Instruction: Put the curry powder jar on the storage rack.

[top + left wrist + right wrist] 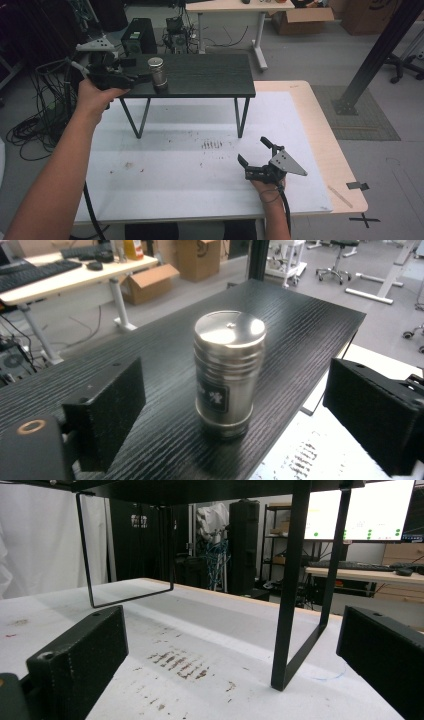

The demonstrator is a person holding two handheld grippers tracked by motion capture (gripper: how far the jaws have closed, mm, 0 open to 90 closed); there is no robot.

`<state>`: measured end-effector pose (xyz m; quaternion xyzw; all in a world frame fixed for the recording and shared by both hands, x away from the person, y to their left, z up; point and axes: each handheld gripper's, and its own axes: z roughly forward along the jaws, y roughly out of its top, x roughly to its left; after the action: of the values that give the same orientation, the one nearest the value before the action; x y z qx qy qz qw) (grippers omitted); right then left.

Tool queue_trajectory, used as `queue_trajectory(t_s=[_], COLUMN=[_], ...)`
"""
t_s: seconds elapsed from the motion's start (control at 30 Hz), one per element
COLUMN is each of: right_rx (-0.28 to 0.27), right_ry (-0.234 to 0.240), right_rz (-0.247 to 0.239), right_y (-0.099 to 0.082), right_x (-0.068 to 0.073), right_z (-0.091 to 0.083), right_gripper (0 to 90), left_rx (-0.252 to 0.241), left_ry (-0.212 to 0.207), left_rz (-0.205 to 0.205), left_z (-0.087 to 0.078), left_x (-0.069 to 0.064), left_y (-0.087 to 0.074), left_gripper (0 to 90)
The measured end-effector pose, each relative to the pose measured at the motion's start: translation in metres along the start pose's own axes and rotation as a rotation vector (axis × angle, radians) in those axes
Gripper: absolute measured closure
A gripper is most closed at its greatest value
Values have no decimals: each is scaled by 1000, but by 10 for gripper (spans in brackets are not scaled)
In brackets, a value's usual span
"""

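We hold the left tool (142,78) at the upper left of the high view, level with the top of a small black shelf (210,75) that stands on the desk (165,185). Its jaws stand apart, and in the left gripper view the two black pads (107,412) sit wide at the lower corners with clear space between each and the steel canister (229,372). The canister (158,75) stands upright near the shelf's left front edge, just ahead of the jaws and untouched by them. It is a ribbed metal cylinder with a flat shiny lid and a dark label on its side. In the left gripper view the shelf's dark wood grain runs away toward the upper right of the frame.

Our right tool (257,152) rests low at the lower right of the high view, on the desk's white mat, well apart from the canister. Its jaws are spread too, with nothing between them. In the right gripper view they frame the mat's brown smudges (177,664) at centre and one black metal leg (295,595) of the shelf right of centre.
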<state>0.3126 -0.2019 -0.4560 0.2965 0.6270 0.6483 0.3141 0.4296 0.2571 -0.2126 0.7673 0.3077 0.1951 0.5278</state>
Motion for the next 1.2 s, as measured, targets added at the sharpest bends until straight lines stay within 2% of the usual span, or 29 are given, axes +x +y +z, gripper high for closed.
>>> queue_trajectory(t_s=[0.13, 0.33, 0.5, 0.8, 0.97, 1.0, 1.2], right_rx=[-1, -4, -5, -5, -2, -1, -1], right_ry=[0, 1, 1, 4, 4, 4, 4], right_rz=[0, 2, 1, 1, 2, 2, 2], right_y=[0, 0, 0, 0, 0, 0, 0], right_x=[0, 0, 0, 0, 0, 0, 0], right_z=[0, 0, 0, -1, 0, 0, 0], right_gripper=[0, 0, 0, 0, 0, 0, 0], left_rx=[-12, -38, -85, -132, -145, -154, -169], left_ry=[13, 39, 49, 48, 28, 22, 20], left_rz=[5, 47, 56, 2, -15, -18, -32], left_z=[-8, -19, -28, -39, -41, -41, -41], left_x=[-5, -17, -27, -35, -39, -40, -41], left_y=[-3, -14, -26, -56, -68, -75, -90], left_gripper=[79, 48, 40, 27, 28, 28, 27])
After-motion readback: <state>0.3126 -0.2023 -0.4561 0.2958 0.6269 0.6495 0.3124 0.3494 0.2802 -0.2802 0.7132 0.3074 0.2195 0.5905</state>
